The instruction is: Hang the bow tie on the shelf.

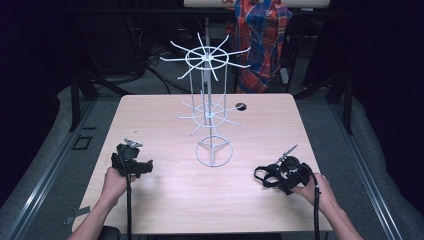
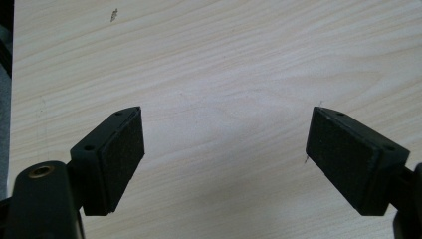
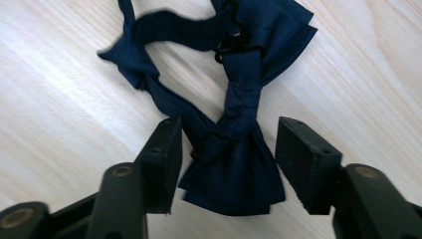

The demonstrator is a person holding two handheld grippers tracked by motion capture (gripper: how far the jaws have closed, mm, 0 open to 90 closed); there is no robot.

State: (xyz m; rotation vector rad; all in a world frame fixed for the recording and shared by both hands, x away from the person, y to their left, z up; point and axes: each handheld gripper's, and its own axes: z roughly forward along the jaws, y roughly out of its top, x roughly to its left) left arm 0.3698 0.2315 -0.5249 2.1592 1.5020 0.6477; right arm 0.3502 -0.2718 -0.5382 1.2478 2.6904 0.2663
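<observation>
A dark navy bow tie (image 3: pixel 234 164) with its strap lies flat on the pale wooden table (image 1: pixel 170 195), near the right front edge. The right gripper (image 3: pixel 228 159) straddles one wing of the bow, its pads close beside the cloth but not yet pressing it. The left gripper (image 2: pixel 225 149) rests well apart at the left, jaws spread wide over bare wood. A white wire display stand (image 1: pixel 210 100) rises mid-table.

1 navy bow tie (image 3: pixel 239 149), 1 white wire rack (image 1: pixel 210 107), 1 table (image 1: pixel 165 200), 2 grippers.
</observation>
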